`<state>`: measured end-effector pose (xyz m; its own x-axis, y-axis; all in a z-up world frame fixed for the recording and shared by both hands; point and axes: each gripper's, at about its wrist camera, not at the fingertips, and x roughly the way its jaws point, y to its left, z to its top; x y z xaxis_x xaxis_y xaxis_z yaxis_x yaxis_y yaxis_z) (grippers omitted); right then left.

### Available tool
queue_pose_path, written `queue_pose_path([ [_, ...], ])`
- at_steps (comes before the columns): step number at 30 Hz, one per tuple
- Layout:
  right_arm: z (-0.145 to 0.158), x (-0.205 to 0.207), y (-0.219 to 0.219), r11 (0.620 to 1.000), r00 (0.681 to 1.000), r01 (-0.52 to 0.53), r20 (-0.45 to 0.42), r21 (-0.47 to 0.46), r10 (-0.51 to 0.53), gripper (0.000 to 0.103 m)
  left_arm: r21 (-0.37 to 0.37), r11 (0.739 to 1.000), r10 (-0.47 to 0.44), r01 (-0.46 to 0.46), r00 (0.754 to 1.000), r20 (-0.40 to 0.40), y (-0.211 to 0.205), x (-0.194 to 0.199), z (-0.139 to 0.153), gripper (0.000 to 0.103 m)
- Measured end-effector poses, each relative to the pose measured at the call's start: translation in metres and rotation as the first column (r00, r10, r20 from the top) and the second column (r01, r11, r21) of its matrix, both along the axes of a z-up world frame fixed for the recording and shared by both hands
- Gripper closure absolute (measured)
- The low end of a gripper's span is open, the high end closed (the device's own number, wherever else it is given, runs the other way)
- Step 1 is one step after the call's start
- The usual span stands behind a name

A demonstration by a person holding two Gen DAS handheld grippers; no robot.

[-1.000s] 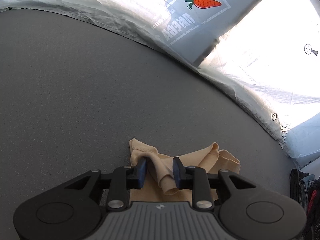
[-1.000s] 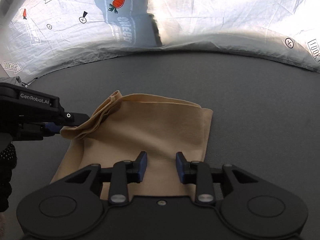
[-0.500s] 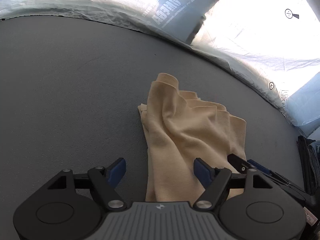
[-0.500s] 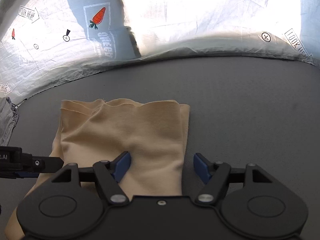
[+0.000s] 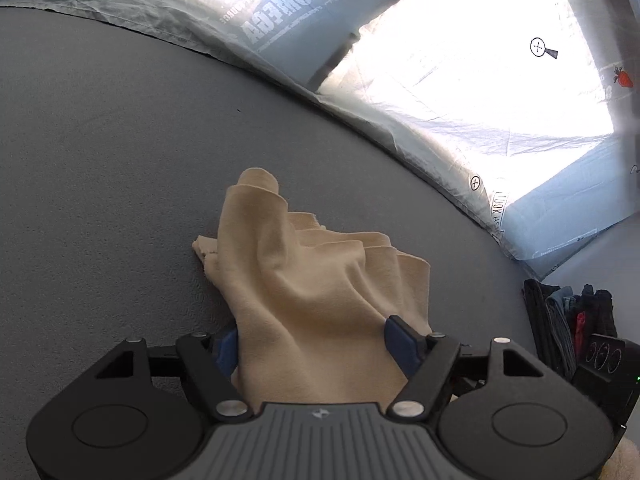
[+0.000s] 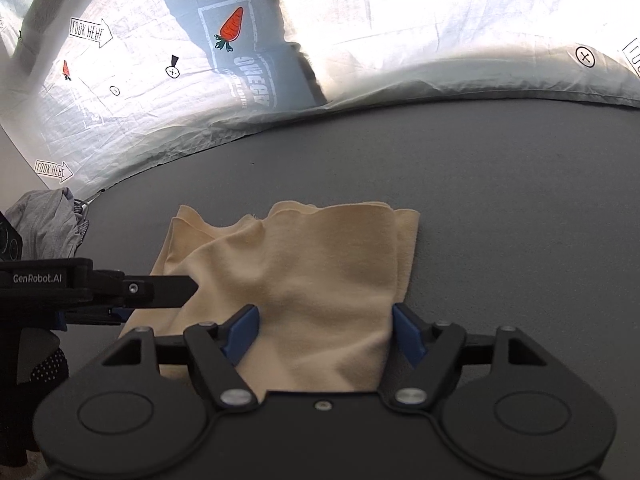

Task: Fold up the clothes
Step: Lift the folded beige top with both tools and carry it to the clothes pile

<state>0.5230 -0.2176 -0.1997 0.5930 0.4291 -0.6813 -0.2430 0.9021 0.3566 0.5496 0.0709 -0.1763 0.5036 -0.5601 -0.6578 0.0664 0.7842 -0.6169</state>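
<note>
A beige cloth point(image 5: 320, 280) lies folded in rumpled layers on the grey surface point(image 5: 100, 160), with one corner standing up at its far end. My left gripper point(image 5: 312, 346) straddles its near part with jaws wide and closing a little; the blue pads do not pinch the fabric. In the right wrist view the same beige cloth point(image 6: 304, 264) lies flatter, and my right gripper point(image 6: 325, 334) stands open over its near edge with the fabric between the pads. The left gripper's fingers point(image 6: 172, 288) reach in from the left at the cloth's side.
A pale printed sheet with carrot logos point(image 5: 280, 20) point(image 6: 240, 60) borders the grey surface at the back. A pile of dark clothes point(image 5: 568, 320) sits at the right in the left wrist view. A grey garment point(image 6: 44, 220) lies at the far left in the right wrist view.
Both grippers have opened wide; the left has let go of the bunched cloth it pinched. The cloth now rests on the surface, and both grippers have tilted down over it.
</note>
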Motion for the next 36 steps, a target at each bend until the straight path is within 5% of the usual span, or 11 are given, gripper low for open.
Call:
queue_pose_path([
  [8,-0.002,0.002,-0.012,0.979,0.995,-0.039,-0.081,0.198,0.056,0.028,-0.236,0.972,-0.017,-0.003,0.996,-0.082,0.014,-0.014,-0.022,0.049],
  [11,-0.005,-0.005,-0.011,0.960,0.988,-0.047,-0.131,0.275,0.086,0.030,-0.254,0.967,-0.015,-0.007,0.996,-0.085,0.014,-0.029,-0.022,0.053],
  [17,-0.028,-0.041,-0.023,0.860,0.951,0.083,-0.298,0.503,0.083,0.053,-0.289,0.957,-0.034,0.001,0.993,-0.112,0.016,-0.066,-0.016,0.062],
  [22,-0.023,-0.094,-0.016,0.814,0.928,0.160,-0.367,0.559,0.070,0.062,-0.296,0.955,-0.038,0.002,0.993,-0.115,0.023,-0.117,0.001,0.068],
  [26,0.000,-0.143,-0.012,0.775,0.931,0.173,-0.358,0.608,0.073,0.063,-0.333,0.943,-0.042,0.018,0.997,-0.065,0.032,-0.162,0.026,0.068],
  [30,0.041,-0.178,-0.009,0.778,0.963,0.126,-0.263,0.616,0.053,0.063,-0.352,0.933,-0.064,0.076,0.997,0.044,0.035,-0.190,0.060,0.068],
  [36,0.098,-0.229,-0.021,0.767,0.987,0.151,-0.139,0.623,-0.081,0.063,-0.357,0.905,-0.166,0.232,0.964,0.206,0.024,-0.200,0.109,0.068],
])
